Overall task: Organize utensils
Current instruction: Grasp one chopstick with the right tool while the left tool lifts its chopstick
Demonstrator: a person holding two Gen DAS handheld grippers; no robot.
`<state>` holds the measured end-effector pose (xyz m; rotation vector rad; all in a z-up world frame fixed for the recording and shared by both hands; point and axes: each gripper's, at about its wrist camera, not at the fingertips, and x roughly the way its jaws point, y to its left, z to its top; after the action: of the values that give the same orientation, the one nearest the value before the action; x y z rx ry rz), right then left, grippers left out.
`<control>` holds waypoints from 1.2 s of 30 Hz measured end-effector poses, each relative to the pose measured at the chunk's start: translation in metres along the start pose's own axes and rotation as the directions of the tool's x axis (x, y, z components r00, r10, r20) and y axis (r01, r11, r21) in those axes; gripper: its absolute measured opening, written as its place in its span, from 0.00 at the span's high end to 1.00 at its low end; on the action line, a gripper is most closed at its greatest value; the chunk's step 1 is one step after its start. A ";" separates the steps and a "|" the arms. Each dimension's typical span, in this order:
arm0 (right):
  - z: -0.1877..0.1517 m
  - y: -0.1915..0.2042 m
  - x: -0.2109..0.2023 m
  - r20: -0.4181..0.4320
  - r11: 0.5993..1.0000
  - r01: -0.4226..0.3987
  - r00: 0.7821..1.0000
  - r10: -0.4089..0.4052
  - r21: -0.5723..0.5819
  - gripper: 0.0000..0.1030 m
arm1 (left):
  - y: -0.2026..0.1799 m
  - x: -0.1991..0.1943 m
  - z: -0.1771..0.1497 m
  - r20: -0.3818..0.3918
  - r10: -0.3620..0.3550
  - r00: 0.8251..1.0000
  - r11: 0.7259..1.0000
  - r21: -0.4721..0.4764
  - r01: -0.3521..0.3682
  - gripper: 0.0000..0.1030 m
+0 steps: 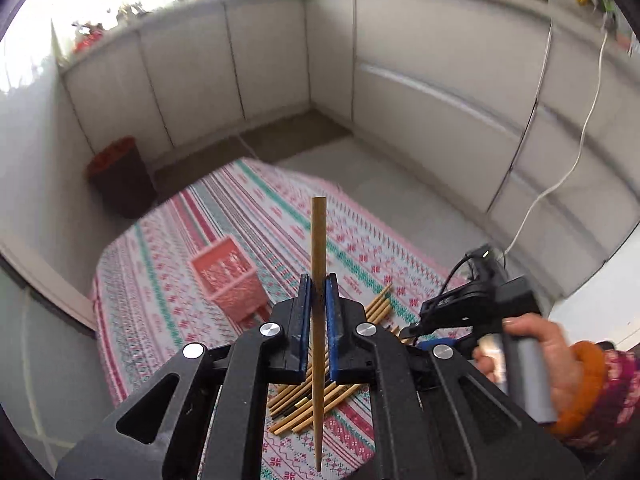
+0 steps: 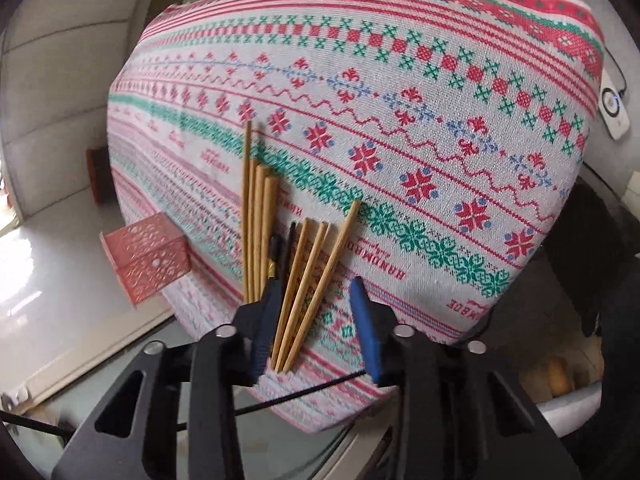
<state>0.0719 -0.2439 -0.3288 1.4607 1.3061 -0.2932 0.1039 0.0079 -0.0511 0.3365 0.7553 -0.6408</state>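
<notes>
My left gripper point(image 1: 318, 285) is shut on one wooden chopstick point(image 1: 319, 236), which stands upright between the blue pads high above the table. Below it, several loose wooden chopsticks point(image 1: 298, 404) lie on the patterned tablecloth point(image 1: 168, 312). A pink lattice basket point(image 1: 228, 276) stands on the cloth to the left. In the right wrist view, my right gripper point(image 2: 316, 306) hangs low over the pile, open. Three wooden chopsticks point(image 2: 310, 276) lie between its pads point(image 2: 362, 312) without being pressed. More wooden chopsticks point(image 2: 256, 216) and two dark ones point(image 2: 276, 250) lie just left. The pink basket point(image 2: 148, 260) sits at the cloth's left edge.
White cabinet fronts point(image 1: 440, 92) wall in the floor beyond the table. A dark bin with a red liner point(image 1: 120, 176) stands on the floor at the left. A white cable point(image 1: 576, 160) hangs at the right. A white device point(image 2: 612, 104) lies beside the cloth's right edge.
</notes>
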 end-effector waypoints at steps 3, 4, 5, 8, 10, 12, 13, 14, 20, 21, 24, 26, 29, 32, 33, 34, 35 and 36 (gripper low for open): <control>0.000 0.005 0.007 0.015 1.000 0.031 0.999 -0.031 -0.007 0.75 | 0.003 -0.023 0.002 0.079 0.007 0.997 1.000 -0.031 -0.004 0.94; -0.001 0.007 0.009 0.024 0.999 0.049 0.999 -0.049 -0.012 0.80 | 0.006 -0.029 0.002 0.095 0.007 0.995 0.999 -0.038 -0.003 0.94; -0.002 0.008 0.012 0.038 0.997 0.077 0.996 -0.076 -0.018 0.83 | 0.006 -0.033 0.002 0.105 0.007 0.994 0.999 -0.044 -0.002 0.94; -0.002 0.011 0.019 0.061 0.990 0.136 0.989 -0.134 -0.028 0.86 | 0.013 -0.042 0.000 0.122 0.004 0.992 0.998 -0.056 0.003 0.94; -0.002 0.016 0.023 0.077 0.989 0.146 0.987 -0.144 -0.033 0.87 | 0.015 -0.046 -0.002 0.126 0.001 0.992 0.998 -0.061 0.007 0.94; -0.001 0.019 0.026 0.083 0.990 0.142 0.987 -0.141 -0.015 0.87 | 0.020 -0.049 -0.008 0.133 0.001 0.991 0.998 -0.065 0.007 0.94; -0.001 0.023 0.029 0.087 0.989 0.148 0.985 -0.146 -0.016 0.87 | 0.023 -0.049 -0.009 0.137 0.001 0.991 0.997 -0.070 0.009 0.94; 0.000 0.026 0.032 0.095 0.987 0.157 0.983 -0.154 -0.019 0.88 | 0.025 -0.052 -0.009 0.140 -0.002 0.990 0.997 -0.075 0.012 0.94; 0.002 0.051 0.043 0.128 0.978 0.204 0.972 -0.198 -0.031 0.89 | 0.034 -0.055 -0.015 0.146 0.008 0.989 0.995 -0.097 0.006 0.94; 0.004 0.057 0.046 0.135 0.978 0.204 0.971 -0.196 -0.048 0.89 | 0.035 -0.056 -0.015 0.147 0.011 0.989 0.995 -0.101 0.004 0.94; 0.008 0.072 0.050 0.150 0.980 0.175 0.976 -0.160 -0.090 0.93 | 0.036 -0.058 -0.015 0.151 0.028 0.988 0.993 -0.115 -0.011 0.94; 0.008 0.070 0.047 0.149 0.983 0.150 0.980 -0.133 -0.108 0.94 | 0.038 -0.058 -0.014 0.154 0.043 0.987 0.991 -0.129 -0.023 0.94; 0.003 0.069 0.039 0.153 0.981 0.085 0.987 -0.059 -0.175 0.95 | 0.043 -0.060 -0.014 0.151 0.069 0.986 0.986 -0.161 -0.045 0.94; -0.014 0.076 0.017 0.185 0.955 0.083 0.982 -0.030 -0.284 0.95 | 0.047 -0.065 -0.014 0.159 0.101 0.982 0.979 -0.194 -0.069 0.94; -0.021 0.083 0.009 0.201 0.942 0.079 0.980 -0.012 -0.327 0.95 | 0.048 -0.068 -0.014 0.165 0.115 0.980 0.974 -0.211 -0.079 0.94; -0.030 0.094 -0.002 0.223 0.920 0.082 0.975 0.006 -0.384 0.95 | 0.050 -0.070 -0.014 0.169 0.124 0.978 0.971 -0.222 -0.085 0.94; -0.039 0.103 -0.013 0.241 0.896 0.084 0.970 0.027 -0.437 0.95 | 0.051 -0.072 -0.014 0.171 0.139 0.975 0.966 -0.242 -0.095 0.94; -0.049 0.112 -0.024 0.257 0.870 0.086 0.965 0.049 -0.486 0.95 | 0.053 -0.074 -0.015 0.173 0.152 0.973 0.960 -0.261 -0.103 0.94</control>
<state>0.1327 -0.1939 -0.2318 0.9362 1.0768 -0.1404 0.0892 0.0868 -0.0049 0.0876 0.6155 -0.4412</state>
